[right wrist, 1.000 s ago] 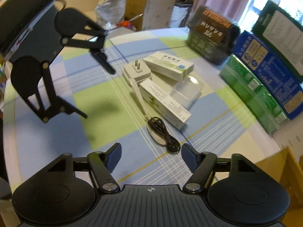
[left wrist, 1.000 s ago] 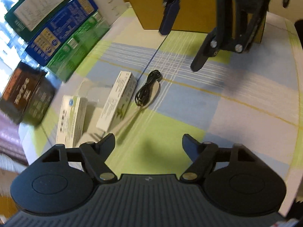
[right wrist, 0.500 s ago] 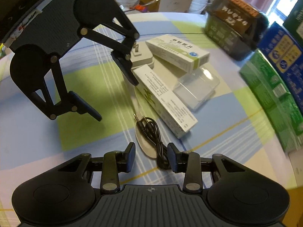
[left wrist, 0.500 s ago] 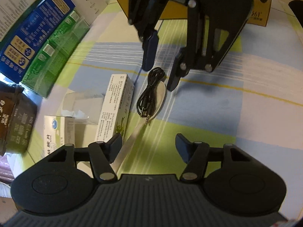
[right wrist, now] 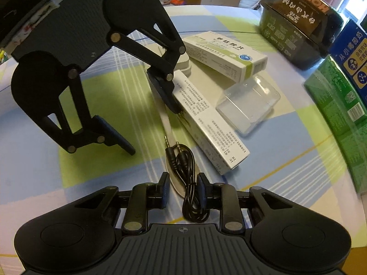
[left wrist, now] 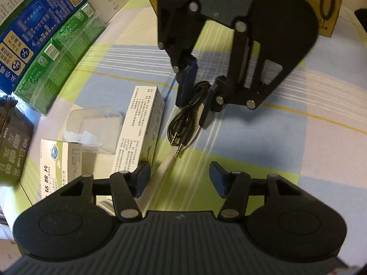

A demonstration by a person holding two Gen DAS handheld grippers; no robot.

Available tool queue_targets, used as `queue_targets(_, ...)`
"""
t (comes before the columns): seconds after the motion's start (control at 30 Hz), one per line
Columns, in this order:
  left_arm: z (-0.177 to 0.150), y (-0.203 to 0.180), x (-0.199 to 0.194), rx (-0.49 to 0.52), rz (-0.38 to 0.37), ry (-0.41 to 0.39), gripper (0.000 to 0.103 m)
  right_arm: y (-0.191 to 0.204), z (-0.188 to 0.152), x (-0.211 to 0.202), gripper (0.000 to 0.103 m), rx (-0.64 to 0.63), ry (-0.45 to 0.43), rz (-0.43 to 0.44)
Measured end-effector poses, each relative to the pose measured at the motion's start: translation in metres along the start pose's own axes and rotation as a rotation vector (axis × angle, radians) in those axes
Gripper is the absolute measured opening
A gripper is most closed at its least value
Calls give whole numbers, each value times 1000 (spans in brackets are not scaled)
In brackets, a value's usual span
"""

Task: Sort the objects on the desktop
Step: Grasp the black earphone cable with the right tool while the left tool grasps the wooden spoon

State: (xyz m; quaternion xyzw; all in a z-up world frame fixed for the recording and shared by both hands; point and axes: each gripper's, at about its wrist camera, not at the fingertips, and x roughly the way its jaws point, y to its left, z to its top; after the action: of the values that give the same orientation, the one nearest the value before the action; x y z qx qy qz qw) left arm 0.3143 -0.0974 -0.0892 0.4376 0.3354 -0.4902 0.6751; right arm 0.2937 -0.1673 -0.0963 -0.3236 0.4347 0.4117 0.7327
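The right gripper, part-closed, straddled the cable without pinching it; the left gripper was spread.

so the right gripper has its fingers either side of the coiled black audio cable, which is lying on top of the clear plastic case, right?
Not quite. The right gripper does straddle the black audio cable, but the cable lies on a white shoehorn-like piece, not on the clear plastic case, which sits apart beyond the long white box. The right wrist view shows it.
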Motion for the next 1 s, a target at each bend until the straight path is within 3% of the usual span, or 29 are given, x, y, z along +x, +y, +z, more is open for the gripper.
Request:
queue_targets(0.13, 2, 1, 0, -28, -6, 21, 40, -2, -2, -5, 12, 47, -5, 13)
queue_targets(0.4, 0, -7, -5, -114, -38, 76, 13, 13, -11, -12, 9, 106, 16, 37)
queue_targets(0.6, -6, -31, -20, -251, -61, 121, 7, 25, -31, -26, 8, 269, 19, 77)
queue_targets(0.83, -14, -77, -47, -459, -110, 113, 6, 59, -65, -59, 8, 490, 33, 110)
queue_targets(1.0, -21, -115, -64, -594, -121, 87, 6, 90, -93, -80, 8, 618, 21, 83)
